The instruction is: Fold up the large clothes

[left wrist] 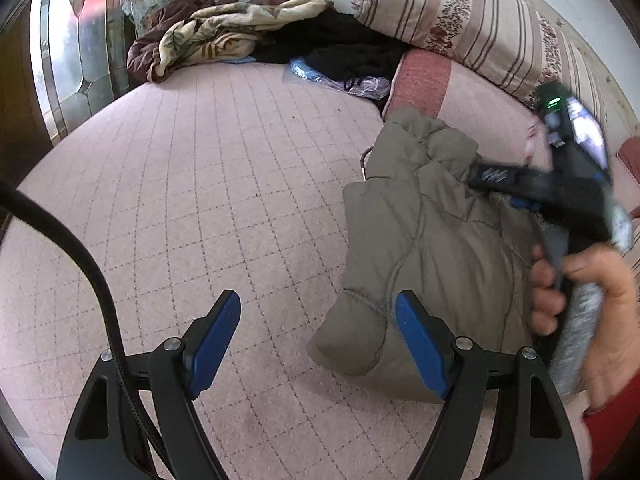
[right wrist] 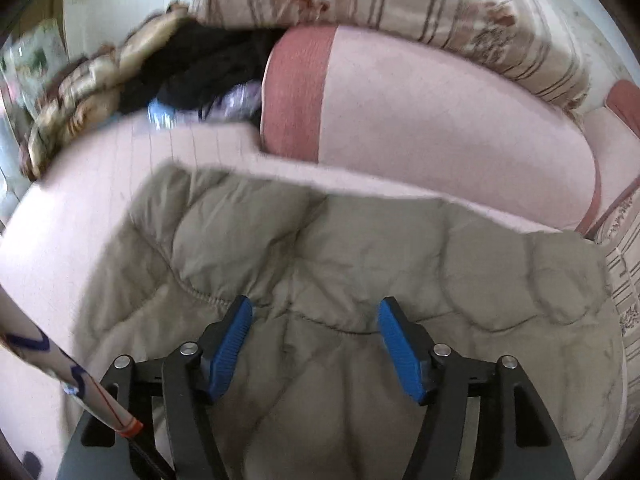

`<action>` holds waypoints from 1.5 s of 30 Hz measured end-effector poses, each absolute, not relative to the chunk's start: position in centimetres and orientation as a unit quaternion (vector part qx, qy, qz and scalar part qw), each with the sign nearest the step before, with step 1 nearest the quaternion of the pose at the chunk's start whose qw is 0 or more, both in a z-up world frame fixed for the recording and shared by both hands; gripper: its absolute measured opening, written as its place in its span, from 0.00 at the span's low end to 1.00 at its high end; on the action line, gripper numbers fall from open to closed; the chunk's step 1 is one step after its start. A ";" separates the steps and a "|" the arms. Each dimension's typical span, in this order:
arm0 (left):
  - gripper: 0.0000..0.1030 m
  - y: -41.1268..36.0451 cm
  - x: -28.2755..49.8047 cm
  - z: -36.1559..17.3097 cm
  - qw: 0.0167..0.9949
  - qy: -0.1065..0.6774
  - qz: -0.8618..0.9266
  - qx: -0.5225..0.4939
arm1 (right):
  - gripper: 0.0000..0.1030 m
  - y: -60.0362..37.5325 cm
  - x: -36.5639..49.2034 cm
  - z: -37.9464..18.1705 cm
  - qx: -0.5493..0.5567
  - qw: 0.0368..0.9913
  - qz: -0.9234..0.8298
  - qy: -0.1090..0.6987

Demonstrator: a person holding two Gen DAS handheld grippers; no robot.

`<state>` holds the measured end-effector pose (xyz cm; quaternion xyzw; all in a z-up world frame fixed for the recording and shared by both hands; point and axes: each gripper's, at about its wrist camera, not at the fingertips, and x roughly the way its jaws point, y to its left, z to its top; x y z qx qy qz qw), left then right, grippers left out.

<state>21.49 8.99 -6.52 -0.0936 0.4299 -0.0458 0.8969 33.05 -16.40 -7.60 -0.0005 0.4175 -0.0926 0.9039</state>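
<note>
An olive-grey quilted padded jacket lies folded into a compact bundle on the pink quilted bed cover. In the left wrist view my left gripper is open and empty, its right finger at the bundle's near left corner. The right gripper's body, held by a hand, hovers over the bundle's right side. In the right wrist view the jacket fills the middle, and my right gripper is open just above it, holding nothing.
A pink pillow and a striped duvet lie behind the jacket. A brown-and-cream blanket, black clothes and plastic bags are piled at the bed's far side. A glass door stands at left.
</note>
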 end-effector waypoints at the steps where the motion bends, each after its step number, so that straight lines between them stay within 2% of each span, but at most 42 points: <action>1: 0.77 8.9 21.3 -6.4 0.899 0.426 -0.047 -0.092 | 0.67 -17.4 32.5 -6.7 -0.005 0.907 -0.105 0.407; 4: 0.77 8.6 21.1 -6.5 0.900 0.425 -0.045 -0.083 | 0.69 -22.1 31.5 -5.2 -0.006 0.901 -0.161 0.402; 8: 0.77 8.1 21.2 -7.1 0.896 0.434 -0.048 -0.079 | 0.69 -30.5 30.7 -6.2 0.019 0.868 -0.254 0.425; 12: 0.77 7.8 21.4 -7.2 0.898 0.433 -0.045 -0.069 | 0.73 -39.4 29.0 -9.2 0.095 0.829 -0.312 0.455; 15: 0.77 7.6 21.6 -7.3 0.897 0.433 -0.046 -0.068 | 0.73 -42.2 26.7 -9.0 0.145 0.828 -0.310 0.444; 23: 0.77 7.7 21.7 -7.6 0.896 0.438 -0.043 -0.068 | 0.73 -38.1 20.4 -3.9 0.119 0.874 -0.258 0.394; 28: 0.77 7.8 21.3 -7.4 0.897 0.434 -0.042 -0.065 | 0.73 -34.7 19.8 -7.8 0.117 0.866 -0.221 0.433; 31: 0.77 7.8 21.1 -7.1 0.899 0.431 -0.044 -0.065 | 0.83 -34.4 20.8 -10.0 0.101 0.857 -0.237 0.445; 40: 0.77 9.1 21.5 -7.2 0.893 0.441 -0.030 -0.079 | 0.82 -29.7 17.5 -6.2 0.101 0.882 -0.206 0.411; 45: 0.77 9.2 21.4 -7.4 0.890 0.447 -0.034 -0.082 | 0.82 -28.1 17.9 -9.2 0.065 0.870 -0.205 0.444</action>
